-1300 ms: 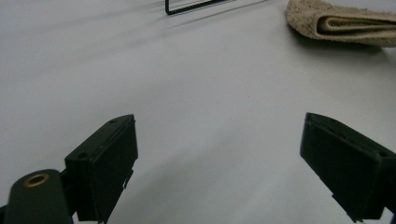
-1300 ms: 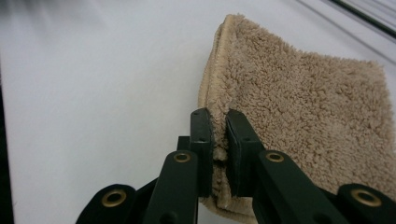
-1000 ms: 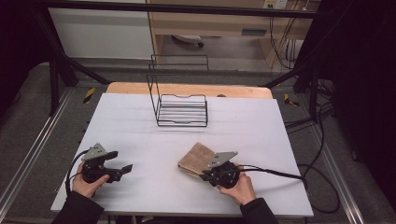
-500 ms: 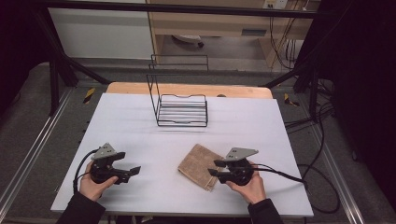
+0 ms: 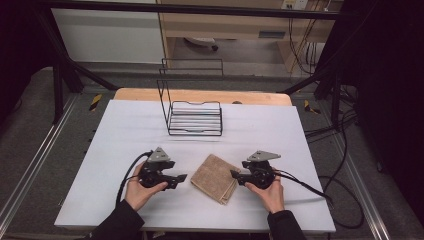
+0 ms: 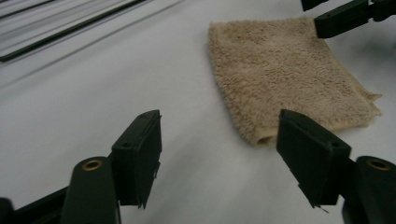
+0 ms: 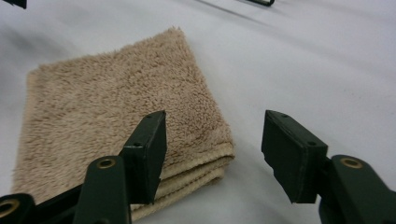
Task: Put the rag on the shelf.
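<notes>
left hand-held gripper (image 5: 181,178) just left of towel (image 5: 216,177), jaws gaping on nothing but narrowing, lined up for a pinch. right hand-held gripper (image 5: 234,174) at towel's right edge, jaws just widened, nothing grasped. towel folded flat on worktop (image 5: 125,130), in front of rack (image 5: 195,116).

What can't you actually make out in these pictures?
- Folded towel: its underside lies against the white table, and the number of folds is unclear, as its stacked edges are partly behind a jaw in the right gripper view.
- Wire rack: cut off by the top edge in the left gripper view, just blurred bars.
- Person: from above, the forearms leave the bottom edge.
- Left hand-held gripper: the hand covers part of its body.
</notes>
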Tool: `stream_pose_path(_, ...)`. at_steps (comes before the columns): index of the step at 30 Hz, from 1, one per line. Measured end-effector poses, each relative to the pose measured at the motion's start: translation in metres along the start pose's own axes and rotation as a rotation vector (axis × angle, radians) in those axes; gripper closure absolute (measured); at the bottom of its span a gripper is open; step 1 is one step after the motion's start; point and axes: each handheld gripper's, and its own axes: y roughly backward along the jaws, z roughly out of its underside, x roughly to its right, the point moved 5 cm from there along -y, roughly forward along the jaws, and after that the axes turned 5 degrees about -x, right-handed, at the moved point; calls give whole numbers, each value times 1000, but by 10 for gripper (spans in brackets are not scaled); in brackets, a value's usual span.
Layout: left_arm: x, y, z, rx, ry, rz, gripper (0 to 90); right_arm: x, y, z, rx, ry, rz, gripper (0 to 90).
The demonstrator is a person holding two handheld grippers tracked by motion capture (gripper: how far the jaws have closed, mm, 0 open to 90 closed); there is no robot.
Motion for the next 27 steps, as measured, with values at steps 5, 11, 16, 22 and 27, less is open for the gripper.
stream_pose_path(5,12,-27,-6,-52,-7,11,463,1,-7,3,-25,2,12,463)
stream_pose_path(11,17,-44,-3,-89,2,47,586,2,-10,4,-40,-9,6,540)
stream_pose_path(16,21,-47,-1,-89,16,71,670,2,-13,6,-41,-40,-27,595)
stream_pose_path(22,24,-47,2,-79,42,73,727,0,-13,8,-35,-81,-64,702)
stream_pose_path(27,28,-47,1,-89,49,67,805,-2,-12,7,-41,-107,-94,818)
